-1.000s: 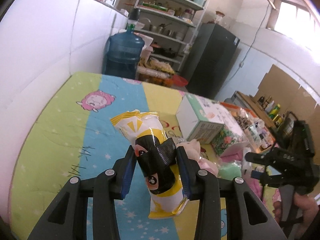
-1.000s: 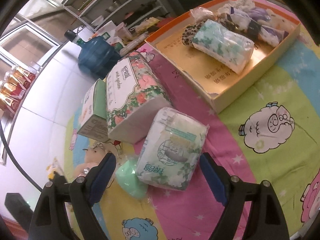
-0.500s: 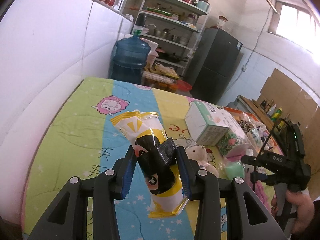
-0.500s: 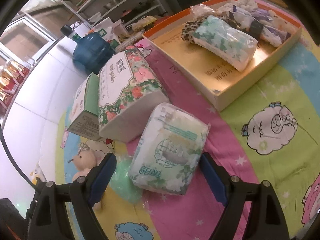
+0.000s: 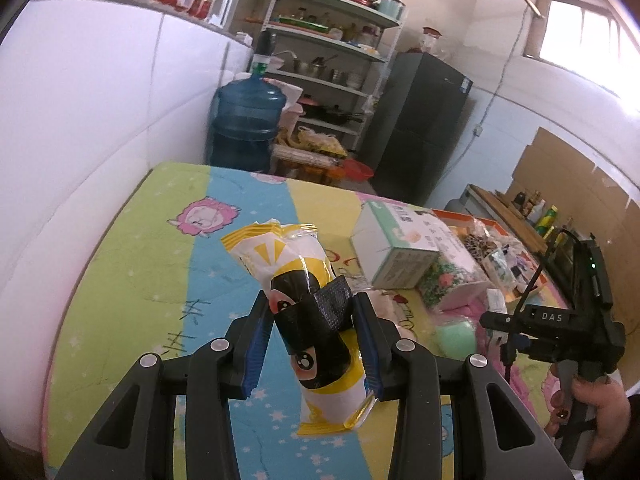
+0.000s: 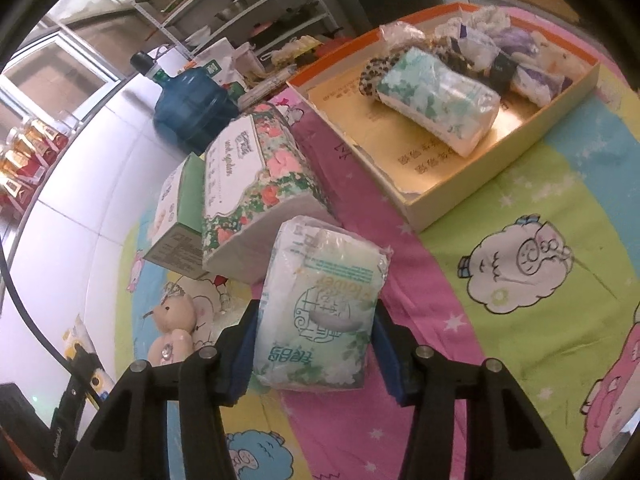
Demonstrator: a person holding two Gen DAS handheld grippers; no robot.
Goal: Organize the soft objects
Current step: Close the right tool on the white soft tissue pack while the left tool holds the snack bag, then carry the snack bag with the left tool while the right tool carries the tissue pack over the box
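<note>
Tissue pack (image 6: 320, 312) — between right jaws, pads touching | snack packet (image 5: 308, 312) — clamped in left jaws

The letters "DAS" stand in white on the black right claw (image 5: 505, 336); other print is unreadable.

Two fisheye cameras, one on each hand-held gripper, look forward and downward along black fingers that fill the lower edge of each frame. The left wrist view faces across the pastel cartoon-sheep tablecloth (image 5: 132, 280) toward a white wall, a blue water jug (image 5: 246, 126) and metal kitchen shelves (image 5: 332, 76), close over the cloth. The right wrist view tilts more steeply onto the same cloth, close above it, facing an orange-rimmed cardboard tray (image 6: 472, 184). Both views share the green-and-white carton (image 5: 394, 240), the floral tissue box (image 6: 260, 184), the jug and the shelves; each also catches the other gripper at its edge.
</note>
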